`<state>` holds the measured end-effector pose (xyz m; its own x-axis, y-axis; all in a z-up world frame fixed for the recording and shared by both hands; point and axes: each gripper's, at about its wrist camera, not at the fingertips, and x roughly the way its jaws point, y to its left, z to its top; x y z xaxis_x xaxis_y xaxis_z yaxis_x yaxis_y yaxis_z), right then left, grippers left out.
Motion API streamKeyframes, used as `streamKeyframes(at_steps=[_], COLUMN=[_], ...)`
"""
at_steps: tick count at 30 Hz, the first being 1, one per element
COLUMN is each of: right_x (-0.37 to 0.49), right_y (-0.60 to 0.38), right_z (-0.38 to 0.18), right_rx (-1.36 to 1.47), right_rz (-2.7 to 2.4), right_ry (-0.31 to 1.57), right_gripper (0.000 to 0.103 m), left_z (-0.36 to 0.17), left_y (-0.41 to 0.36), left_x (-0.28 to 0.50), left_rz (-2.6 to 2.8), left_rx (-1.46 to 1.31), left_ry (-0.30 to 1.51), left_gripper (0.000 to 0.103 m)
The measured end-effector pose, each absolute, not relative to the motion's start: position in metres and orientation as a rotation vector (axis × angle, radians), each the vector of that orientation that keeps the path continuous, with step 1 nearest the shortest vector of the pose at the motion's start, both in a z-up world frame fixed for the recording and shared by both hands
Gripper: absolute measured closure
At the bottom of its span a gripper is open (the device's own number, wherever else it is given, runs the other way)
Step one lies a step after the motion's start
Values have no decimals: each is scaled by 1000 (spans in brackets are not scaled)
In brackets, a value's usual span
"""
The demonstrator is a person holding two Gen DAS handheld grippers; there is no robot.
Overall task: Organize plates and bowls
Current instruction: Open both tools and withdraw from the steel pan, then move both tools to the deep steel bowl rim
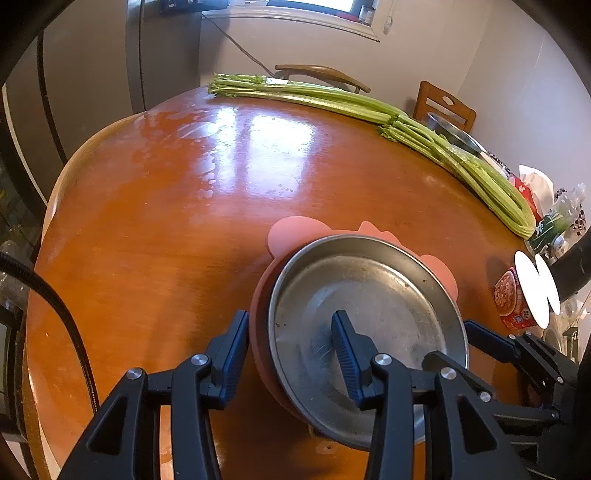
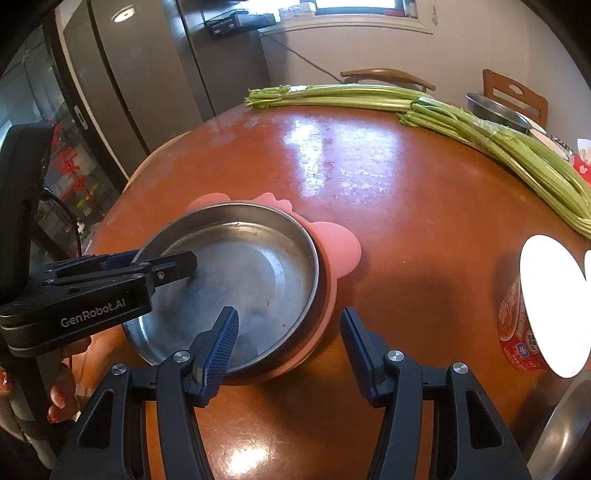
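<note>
Left tool (image 1: 290, 345) was spread wide, one finger inside, other outside its left wall. Right tool (image 2: 288, 341) was also spread wide, left finger (image 2: 221, 339) over near rim, right finger over bare counter. Person's hand (image 2: 62, 391) gripped left tool's handle at counter's left edge.

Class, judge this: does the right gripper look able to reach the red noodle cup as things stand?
Probably yes. The right gripper is open, and only bare table lies between it and the noodle cup.

Daylight from window (image 1: 325, 5) at 12 o'clock; glare streaks on table (image 1: 147, 229); overexposed white lid (image 2: 554, 306) at 3 o'clock; fisheye curvature, dark vignetted corners
</note>
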<state>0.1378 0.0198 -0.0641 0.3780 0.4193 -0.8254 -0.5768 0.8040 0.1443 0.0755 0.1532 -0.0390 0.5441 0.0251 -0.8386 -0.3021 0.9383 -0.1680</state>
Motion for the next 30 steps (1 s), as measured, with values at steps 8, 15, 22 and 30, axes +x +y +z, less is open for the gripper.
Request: streamKeyframes(at_steps=[8,15,22,30], right_x=[134,124,117,114], right_y=[11,-1,-21,-61], right_z=[-54,-36,-23,-12], right_rx=[-175,-180,-180,-141], right_rz=[632,623,622,592], right_ry=[955,896,844,812], right_gripper=[44,44,44,43], left_z=[-20,-2,9,17], left_y=[156,137,107,64], left_x=[64,61,64,69], left_rz=[256,237,213,166], left_rx=[-271,-238,-203,-168], left_ry=[928,891,877,872], left_gripper=[58,58,58,58])
